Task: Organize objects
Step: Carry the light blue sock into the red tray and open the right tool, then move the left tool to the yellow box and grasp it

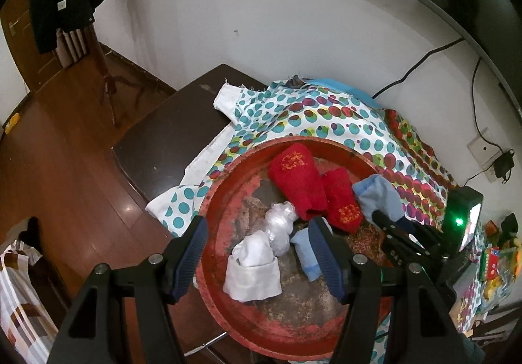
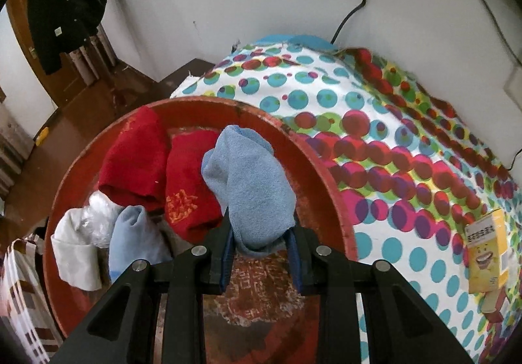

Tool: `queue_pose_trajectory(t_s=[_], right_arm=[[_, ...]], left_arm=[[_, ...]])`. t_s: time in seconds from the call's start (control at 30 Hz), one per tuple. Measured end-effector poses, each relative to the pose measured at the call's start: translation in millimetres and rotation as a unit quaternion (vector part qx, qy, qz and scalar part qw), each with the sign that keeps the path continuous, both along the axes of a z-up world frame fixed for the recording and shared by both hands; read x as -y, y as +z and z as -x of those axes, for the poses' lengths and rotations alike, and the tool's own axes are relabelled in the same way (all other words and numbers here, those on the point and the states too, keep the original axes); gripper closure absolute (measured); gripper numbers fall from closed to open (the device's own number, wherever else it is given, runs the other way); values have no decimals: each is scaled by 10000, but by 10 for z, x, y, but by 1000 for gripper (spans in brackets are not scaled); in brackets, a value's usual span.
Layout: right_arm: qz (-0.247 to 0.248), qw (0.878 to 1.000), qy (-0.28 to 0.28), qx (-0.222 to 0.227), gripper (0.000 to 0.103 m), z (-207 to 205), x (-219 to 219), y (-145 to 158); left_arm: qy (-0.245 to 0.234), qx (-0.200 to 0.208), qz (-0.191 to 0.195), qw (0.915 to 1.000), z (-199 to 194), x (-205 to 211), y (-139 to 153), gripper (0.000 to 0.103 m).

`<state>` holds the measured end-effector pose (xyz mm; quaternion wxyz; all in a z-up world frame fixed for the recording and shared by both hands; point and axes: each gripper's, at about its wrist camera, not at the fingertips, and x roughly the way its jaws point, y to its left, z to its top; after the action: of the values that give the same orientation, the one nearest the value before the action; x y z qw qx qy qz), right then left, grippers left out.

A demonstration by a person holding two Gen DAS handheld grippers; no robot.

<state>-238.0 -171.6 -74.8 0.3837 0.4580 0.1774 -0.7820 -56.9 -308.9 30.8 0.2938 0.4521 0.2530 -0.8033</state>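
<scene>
The right tool pinches the lower end of a blue terry cloth between its two pads, above the inside of a worn red round tray. The cloth stands up ahead of the tool and leans toward the tray's far rim. Just left of it lie two rolled red towels, side by side and touching. Nearer and further left sit a pale blue roll, a crumpled clear plastic bag and a white roll.

The left tool hangs over the same tray with its fingers spread wide and nothing between them; the white roll and the bag lie below the gap.

The tray rests on a dotted cloth covering the bench. A small yellow carton stands on that cloth, well to the right of the right tool.
</scene>
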Motion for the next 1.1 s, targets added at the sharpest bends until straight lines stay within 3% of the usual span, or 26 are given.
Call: queue_pose_trajectory(t_s=[0.03,0.1,0.17,0.37,0.63,0.77,0.93,1.03,1.1], right_arm=[[-24,10000,12,12,69,0,4,-16],[-3,10000,49,-38,51,-41,-39,4],[89,9997,100,-211,45,-127,-168,94],[296,9984,-46,-473,43,-223,-934,342],[78,9856,-1531,-707,39,271,-2535,328],[-152,9780,-1990,-614,38,523,-3016,173],[58,9742,-2232,-342,38,707,-3188,-20],[213,9714,-2351,-248,25,789,-3179,-126],[287,9688,-2442,-304,24,829,-3169,-169]], left_arm=[[-15,15,4,10000,10,-8,-4,37],[-33,41,14,10000,30,-21,-18,37],[-72,96,2,9999,71,-53,-47,37],[-319,280,99,9991,233,-268,-133,37],[-1205,464,218,9914,640,-903,-324,37],[-1715,644,97,9830,875,-1289,-483,37],[-2047,896,31,9747,1240,-1714,-615,37],[-2209,903,90,9711,1462,-1955,-609,37],[-2256,888,42,9702,1611,-2083,-615,37]])
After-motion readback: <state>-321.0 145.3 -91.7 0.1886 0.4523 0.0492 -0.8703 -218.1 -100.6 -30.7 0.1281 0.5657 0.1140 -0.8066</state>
